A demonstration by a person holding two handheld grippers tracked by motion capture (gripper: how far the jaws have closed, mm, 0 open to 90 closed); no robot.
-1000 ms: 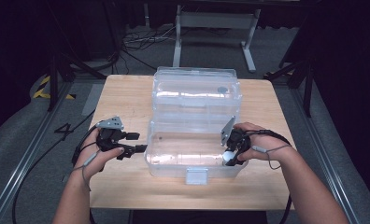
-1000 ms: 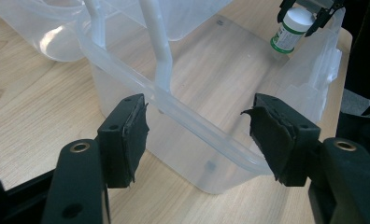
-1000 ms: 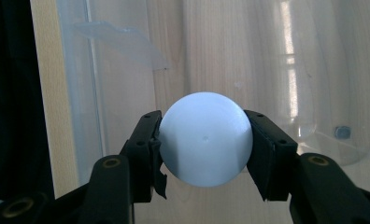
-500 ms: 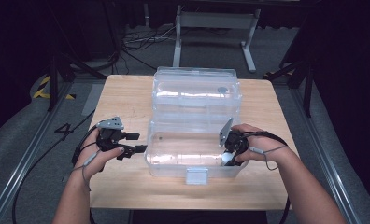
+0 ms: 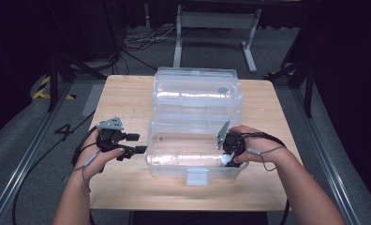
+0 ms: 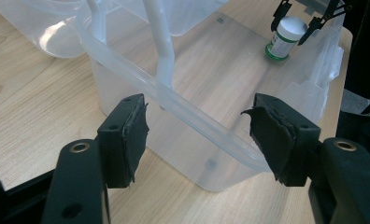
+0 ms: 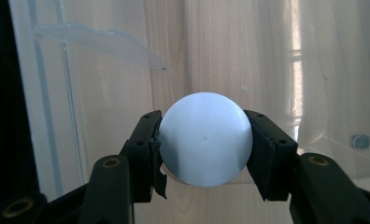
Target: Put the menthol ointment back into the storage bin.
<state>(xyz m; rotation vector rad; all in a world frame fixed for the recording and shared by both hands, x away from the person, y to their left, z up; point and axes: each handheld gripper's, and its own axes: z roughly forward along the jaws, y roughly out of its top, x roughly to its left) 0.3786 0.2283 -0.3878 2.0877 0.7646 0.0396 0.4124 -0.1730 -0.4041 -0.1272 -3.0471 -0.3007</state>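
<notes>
**Right gripper clamped on bottle inside clear box**

My right gripper (image 7: 204,147) grasps the white-capped bottle (image 7: 205,144), pads against both sides of the cap. The bottle stands upright, long axis vertical, cap up, on the floor of the clear plastic box (image 5: 165,161), at its near right corner. My left gripper (image 6: 199,135) stands released, jaws wide apart, just left of the box.

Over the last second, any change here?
Nothing visibly changed. The right gripper remains shut on the white-capped bottle inside the clear bin; the left gripper stays open at the bin's near wall.
</notes>
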